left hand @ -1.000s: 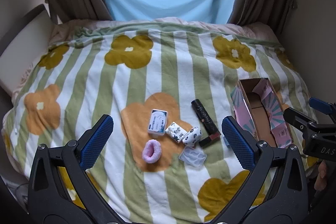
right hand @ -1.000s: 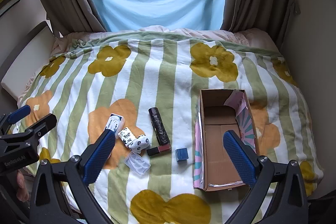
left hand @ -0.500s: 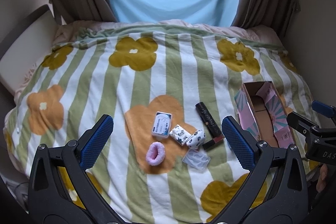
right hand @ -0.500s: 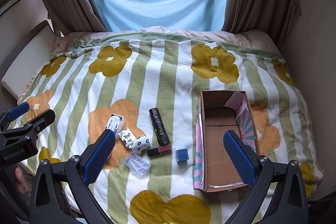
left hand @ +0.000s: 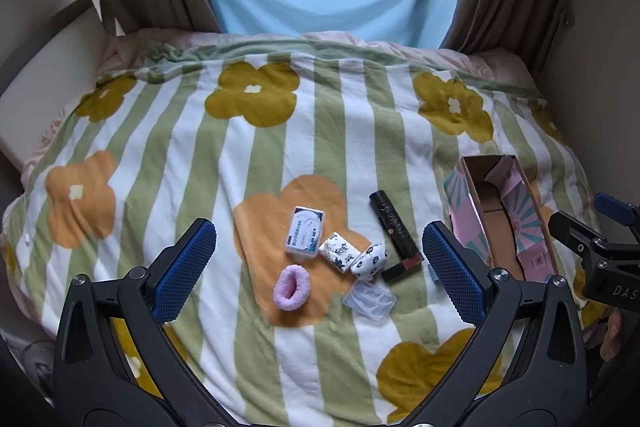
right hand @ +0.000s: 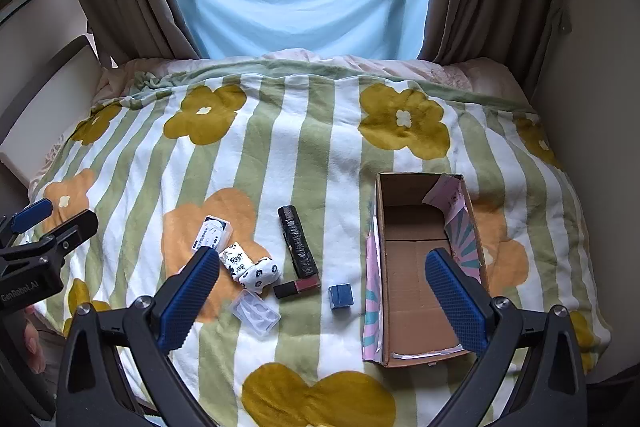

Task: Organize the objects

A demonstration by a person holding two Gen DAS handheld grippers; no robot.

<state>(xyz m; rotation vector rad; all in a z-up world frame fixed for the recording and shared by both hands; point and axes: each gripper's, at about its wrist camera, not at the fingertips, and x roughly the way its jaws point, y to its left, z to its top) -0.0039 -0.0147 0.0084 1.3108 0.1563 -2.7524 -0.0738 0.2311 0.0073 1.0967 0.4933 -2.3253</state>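
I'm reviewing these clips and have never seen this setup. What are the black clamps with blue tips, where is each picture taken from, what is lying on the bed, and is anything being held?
The black clamps are handheld two-finger grippers, one in each of a person's hands, each carrying a wide-angle camera that looks along its fingers. One picture comes from the left gripper, the other from the right gripper; each also glimpses the other gripper at its edge. Both are open and hold nothing.

On the flowered blanket lie a white case, two patterned pouches, a pink fuzzy ring, a clear plastic tray, a black tube, a dark red-ended stick and a small blue cube. An open cardboard box sits to the right, nothing visible inside.
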